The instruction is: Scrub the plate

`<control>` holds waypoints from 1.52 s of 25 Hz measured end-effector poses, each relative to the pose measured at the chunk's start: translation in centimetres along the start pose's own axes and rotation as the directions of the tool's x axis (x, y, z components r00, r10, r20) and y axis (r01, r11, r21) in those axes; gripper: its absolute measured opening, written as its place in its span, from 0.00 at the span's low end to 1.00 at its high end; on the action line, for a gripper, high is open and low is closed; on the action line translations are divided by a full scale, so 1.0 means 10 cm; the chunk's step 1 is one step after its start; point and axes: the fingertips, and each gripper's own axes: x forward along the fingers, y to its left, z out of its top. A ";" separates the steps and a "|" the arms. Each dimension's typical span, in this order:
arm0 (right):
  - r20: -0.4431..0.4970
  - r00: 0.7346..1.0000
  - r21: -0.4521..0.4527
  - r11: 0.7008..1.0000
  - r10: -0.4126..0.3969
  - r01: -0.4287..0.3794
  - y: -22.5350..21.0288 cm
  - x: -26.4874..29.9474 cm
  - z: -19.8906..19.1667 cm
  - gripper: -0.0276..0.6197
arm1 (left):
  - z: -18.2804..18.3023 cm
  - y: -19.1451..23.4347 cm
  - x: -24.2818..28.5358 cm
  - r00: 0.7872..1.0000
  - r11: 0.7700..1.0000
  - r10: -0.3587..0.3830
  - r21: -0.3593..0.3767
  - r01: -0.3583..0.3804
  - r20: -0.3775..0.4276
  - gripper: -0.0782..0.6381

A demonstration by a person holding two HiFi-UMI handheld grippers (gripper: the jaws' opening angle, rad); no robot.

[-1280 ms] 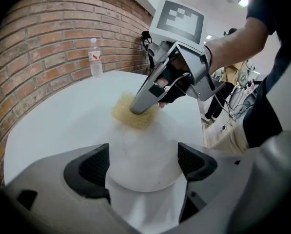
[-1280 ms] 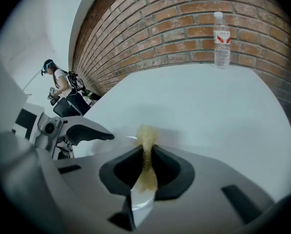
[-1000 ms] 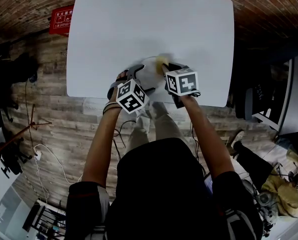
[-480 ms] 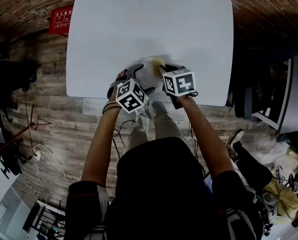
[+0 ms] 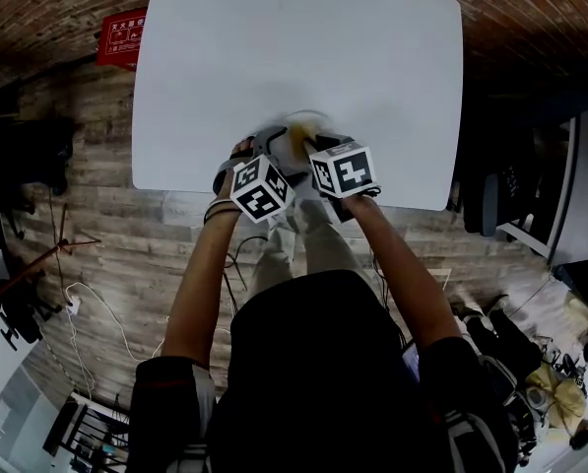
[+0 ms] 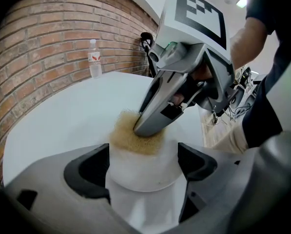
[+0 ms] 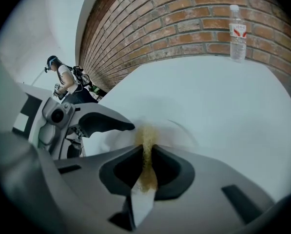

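I have the plate [image 6: 144,172] clamped in my left gripper [image 6: 143,162]. Its jaws stand apart at plate width with both pads against the rim, close to the near edge of the white table [image 5: 294,37]. My right gripper [image 7: 146,165] is closed almost fully, pinching the thin tan sponge [image 7: 146,145] edge-on and pressing it onto the far part of the plate. I judge scrubbing is under way, but I see no foam or dirt, so I can't tell how much is covered. The near part between the left jaws probably remains. 1 water bottle [image 7: 238,33] stands at the table's far edge.
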 end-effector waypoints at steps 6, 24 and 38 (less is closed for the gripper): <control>-0.019 1.000 -0.022 1.000 0.018 -0.018 0.14 0.04 -0.04 0.11 | -0.02 0.01 -0.01 1.000 1.000 -0.001 0.001 0.001 0.001 0.69; -0.031 0.998 -0.022 0.998 0.060 -0.060 0.27 0.06 -0.08 0.11 | -0.01 -0.01 -0.03 1.000 1.000 -0.001 0.001 0.001 0.005 0.69; -0.037 0.999 0.010 1.000 0.020 -0.020 0.08 0.01 -0.09 0.11 | -0.01 0.00 -0.02 1.000 1.000 -0.001 0.000 0.001 0.001 0.69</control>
